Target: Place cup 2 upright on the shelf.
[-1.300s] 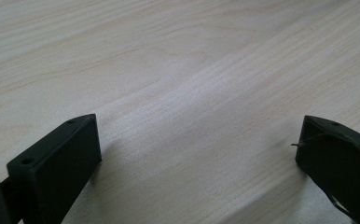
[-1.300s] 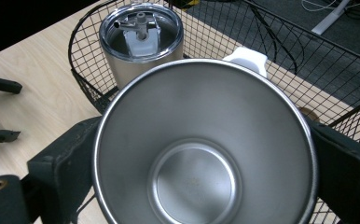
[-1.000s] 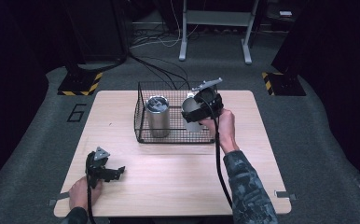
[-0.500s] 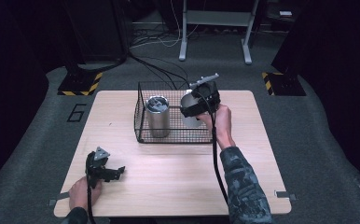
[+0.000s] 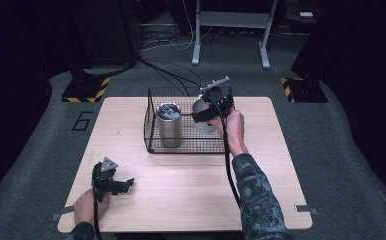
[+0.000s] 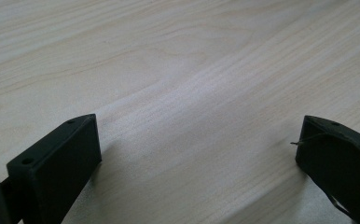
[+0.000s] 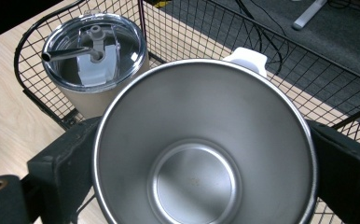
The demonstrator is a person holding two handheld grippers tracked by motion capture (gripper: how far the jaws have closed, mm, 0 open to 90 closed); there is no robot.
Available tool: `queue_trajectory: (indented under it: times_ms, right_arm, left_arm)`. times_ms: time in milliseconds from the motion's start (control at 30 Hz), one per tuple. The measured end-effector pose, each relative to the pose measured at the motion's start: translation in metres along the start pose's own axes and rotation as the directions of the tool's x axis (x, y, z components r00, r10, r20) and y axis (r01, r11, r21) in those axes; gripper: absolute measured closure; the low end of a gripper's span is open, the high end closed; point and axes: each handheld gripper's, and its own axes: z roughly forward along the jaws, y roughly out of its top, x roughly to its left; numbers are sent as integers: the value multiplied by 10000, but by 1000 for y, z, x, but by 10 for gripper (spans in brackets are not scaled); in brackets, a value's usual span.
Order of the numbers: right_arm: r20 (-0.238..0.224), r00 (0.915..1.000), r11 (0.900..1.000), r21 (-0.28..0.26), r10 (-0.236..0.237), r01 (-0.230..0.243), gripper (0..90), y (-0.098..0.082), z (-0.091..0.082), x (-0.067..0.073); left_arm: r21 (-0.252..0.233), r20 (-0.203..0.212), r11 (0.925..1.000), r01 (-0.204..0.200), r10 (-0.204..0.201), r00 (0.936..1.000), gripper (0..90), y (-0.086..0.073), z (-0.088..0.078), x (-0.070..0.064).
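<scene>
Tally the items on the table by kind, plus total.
Lidded steel tumbler: 1, standing in the basket
Open steel cup: 1, clamped in the right gripper over the basket
Black wire basket: 1
Total: 3
The left gripper rests open on the bare table.

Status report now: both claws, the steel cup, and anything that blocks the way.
Right claw shut on steel cup, over wire basket. Left claw open, empty, low over table. Lidded tumbler stands in basket beside the cup; drop spot looks free.
</scene>
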Motion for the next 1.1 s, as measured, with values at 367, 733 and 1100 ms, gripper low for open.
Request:
queue_trajectory:
  times_ms: [367, 733, 1100]
  right_arm:
    - [388, 9992, 9997, 241, -27, 18, 54, 3, 16, -6]
    - [466, 9989, 9983, 576, 67, -94, 54, 3, 34, -6]
    - [484, 9988, 9938, 1111, -18, -36, 54, -1, 55, -3]
  left_arm:
    - [-4, -1, 10000, 1, -1, 10000, 0, 0, 0, 0]
    - [22, 57, 10000, 56, -56, 10000, 0, 0, 0, 0]
    - [33, 35, 10000, -69, 69, 10000, 0, 0, 0, 1]
